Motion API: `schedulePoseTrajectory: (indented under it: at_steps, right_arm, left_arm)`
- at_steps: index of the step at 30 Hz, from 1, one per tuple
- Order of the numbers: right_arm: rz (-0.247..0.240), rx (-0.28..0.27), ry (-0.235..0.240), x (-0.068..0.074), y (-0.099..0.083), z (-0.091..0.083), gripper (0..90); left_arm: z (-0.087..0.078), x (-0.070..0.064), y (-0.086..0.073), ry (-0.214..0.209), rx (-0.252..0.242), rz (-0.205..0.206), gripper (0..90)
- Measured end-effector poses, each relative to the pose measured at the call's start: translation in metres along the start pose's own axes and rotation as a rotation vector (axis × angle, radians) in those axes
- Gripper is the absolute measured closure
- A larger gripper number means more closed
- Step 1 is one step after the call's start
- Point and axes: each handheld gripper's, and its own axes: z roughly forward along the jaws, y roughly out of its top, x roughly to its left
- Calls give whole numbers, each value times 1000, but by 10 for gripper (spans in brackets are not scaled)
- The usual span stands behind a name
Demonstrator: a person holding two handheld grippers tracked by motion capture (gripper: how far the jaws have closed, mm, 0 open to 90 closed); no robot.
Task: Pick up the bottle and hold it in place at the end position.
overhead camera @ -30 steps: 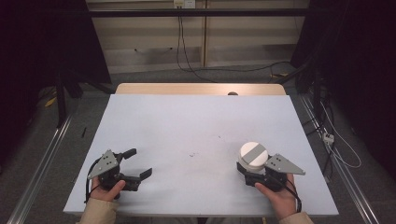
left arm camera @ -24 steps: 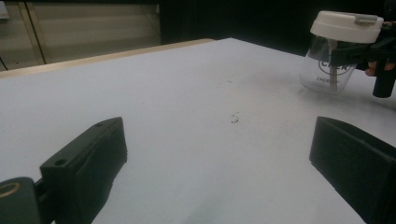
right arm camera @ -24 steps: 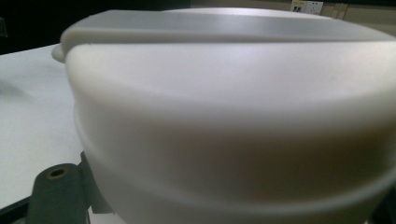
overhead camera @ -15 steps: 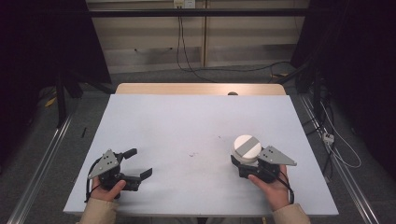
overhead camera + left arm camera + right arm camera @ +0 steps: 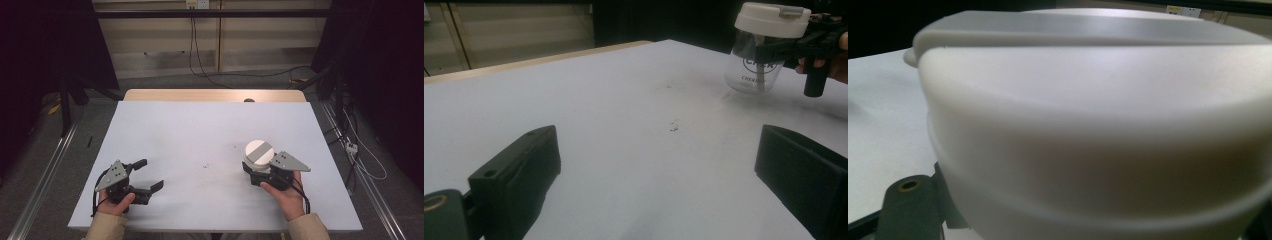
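Your right gripper sits at the right of the table, near its front edge, and the jar stands between its fingers, its base on the tabletop, its lid above the finger line. Your left gripper rests at the front left, well apart from the jar, with bare table between its fingers. A few small specks lie on the surface between both grippers, ahead of your left fingers.
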Motion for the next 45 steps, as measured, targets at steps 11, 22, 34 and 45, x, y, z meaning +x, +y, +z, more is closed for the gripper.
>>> schedulePoseTrajectory:
  at_steps: [11,22,34,45]
  right_arm:
    - [-10,1,9,2,5,11,185]
    - [-11,9,24,5,7,22,185]
    - [-6,5,28,5,7,22,186]
    - [-8,3,29,5,8,22,185]
  left_arm:
    - [1,0,0,-3,3,6,41]
    - [3,0,1,-1,7,5,41]
    - [3,0,0,2,6,5,41]
    - [3,-1,0,0,6,3,41]
